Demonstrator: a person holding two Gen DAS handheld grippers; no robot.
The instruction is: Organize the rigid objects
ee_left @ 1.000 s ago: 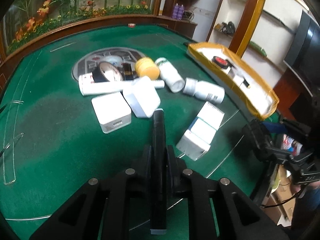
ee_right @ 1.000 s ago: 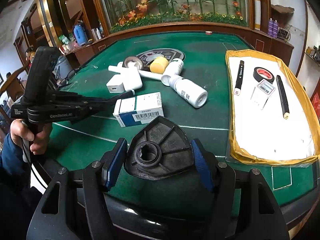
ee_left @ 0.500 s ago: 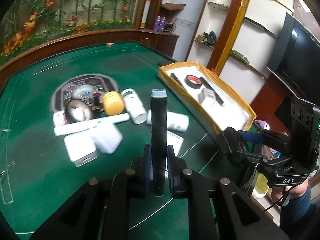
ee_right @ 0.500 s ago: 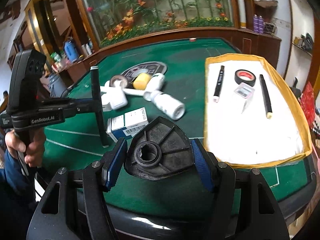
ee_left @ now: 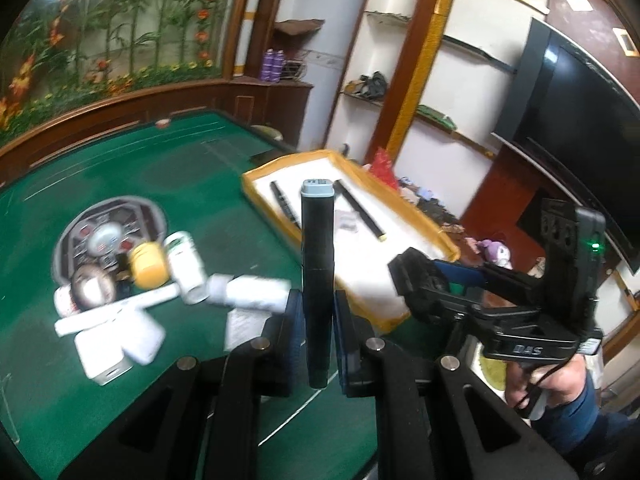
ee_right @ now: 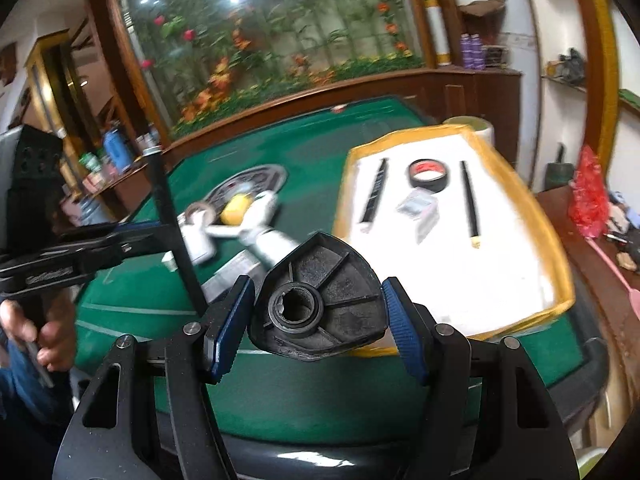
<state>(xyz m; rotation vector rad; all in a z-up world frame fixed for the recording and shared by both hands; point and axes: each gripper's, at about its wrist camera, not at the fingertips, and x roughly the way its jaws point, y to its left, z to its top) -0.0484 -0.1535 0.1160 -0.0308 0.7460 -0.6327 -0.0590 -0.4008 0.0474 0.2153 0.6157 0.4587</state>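
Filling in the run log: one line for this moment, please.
left gripper: shut on black marker | right gripper: shut on black plastic part | tray: not reached

Daylight is pouring through the flowered window (ee_right: 280,32) at the top of both frames, flaring white in the right wrist view. Motion blur is smearing the bottles (ee_left: 192,268) and the tray (ee_right: 520,184). Fisheye distortion is bending the edges, and black corners are vignetting.
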